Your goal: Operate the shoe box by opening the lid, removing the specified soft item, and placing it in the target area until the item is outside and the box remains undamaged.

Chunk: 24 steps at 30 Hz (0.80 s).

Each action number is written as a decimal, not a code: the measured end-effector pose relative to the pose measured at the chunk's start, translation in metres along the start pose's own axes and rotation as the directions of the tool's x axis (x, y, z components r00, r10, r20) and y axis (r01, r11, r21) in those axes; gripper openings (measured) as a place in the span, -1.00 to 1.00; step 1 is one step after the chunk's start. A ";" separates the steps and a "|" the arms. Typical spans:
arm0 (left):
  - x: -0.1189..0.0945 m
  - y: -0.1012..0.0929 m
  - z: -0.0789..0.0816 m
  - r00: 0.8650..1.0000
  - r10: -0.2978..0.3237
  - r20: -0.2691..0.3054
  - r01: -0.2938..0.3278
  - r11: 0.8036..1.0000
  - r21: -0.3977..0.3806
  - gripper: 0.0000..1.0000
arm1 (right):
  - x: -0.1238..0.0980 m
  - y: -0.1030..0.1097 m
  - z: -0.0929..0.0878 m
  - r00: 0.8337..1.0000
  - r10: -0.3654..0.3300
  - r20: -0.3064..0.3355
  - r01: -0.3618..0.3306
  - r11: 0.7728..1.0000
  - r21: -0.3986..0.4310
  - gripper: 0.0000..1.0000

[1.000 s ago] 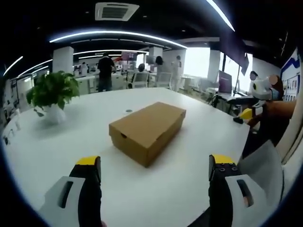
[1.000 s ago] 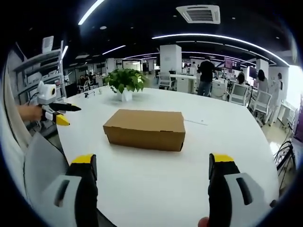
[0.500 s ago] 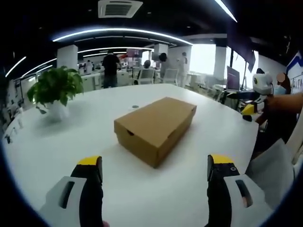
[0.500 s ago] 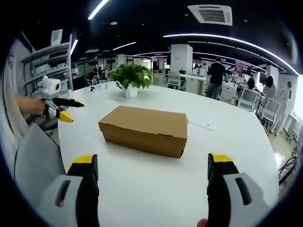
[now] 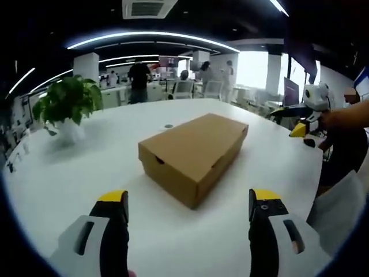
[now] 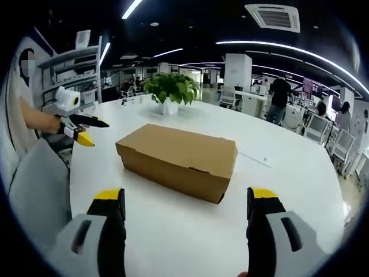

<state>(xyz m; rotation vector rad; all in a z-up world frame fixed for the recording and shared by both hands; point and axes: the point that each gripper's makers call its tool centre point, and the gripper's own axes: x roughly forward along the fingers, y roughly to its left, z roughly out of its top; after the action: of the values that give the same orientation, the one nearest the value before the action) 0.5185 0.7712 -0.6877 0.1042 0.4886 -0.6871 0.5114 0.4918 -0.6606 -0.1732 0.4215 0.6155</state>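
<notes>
Left gripper view: left gripper (image 5: 187, 203) jaws spread wide, nothing between them. 1 shoe box (image 5: 193, 154) lies ahead, centred between the jaw tips, clear of both, lid shut, 1 corner facing the camera. White table (image 5: 52, 173) bare all round the box; near edge runs close on the right. Right gripper (image 5: 300, 120) off past that edge, well apart from the box. 1 potted plant (image 5: 62, 111) far left on the table.

Right gripper view: right gripper (image 6: 185, 203) jaws also wide apart, holding nothing. Same box (image 6: 177, 159) just ahead, long side towards the camera, lid closed. Table (image 6: 300, 190) open on the right; left edge near. Left gripper (image 6: 78, 122) past that edge. Plant (image 6: 171, 90) behind the box.
</notes>
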 end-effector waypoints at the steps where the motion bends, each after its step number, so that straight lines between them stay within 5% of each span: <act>1: 0.003 0.000 -0.001 1.000 0.004 0.001 -0.004 1.000 -0.006 0.74 | 0.004 -0.002 -0.001 1.000 0.009 -0.005 -0.009 1.000 -0.005 0.60; 24: 0.053 0.000 0.007 0.999 0.018 -0.028 -0.018 1.000 -0.015 0.46 | 0.062 -0.041 -0.012 0.994 0.056 -0.091 -0.061 0.997 -0.049 0.27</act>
<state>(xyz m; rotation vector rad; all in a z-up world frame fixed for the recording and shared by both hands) 0.5567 0.7384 -0.7065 0.1032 0.5187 -0.6647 0.5771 0.4871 -0.6969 -0.2395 0.4990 0.6784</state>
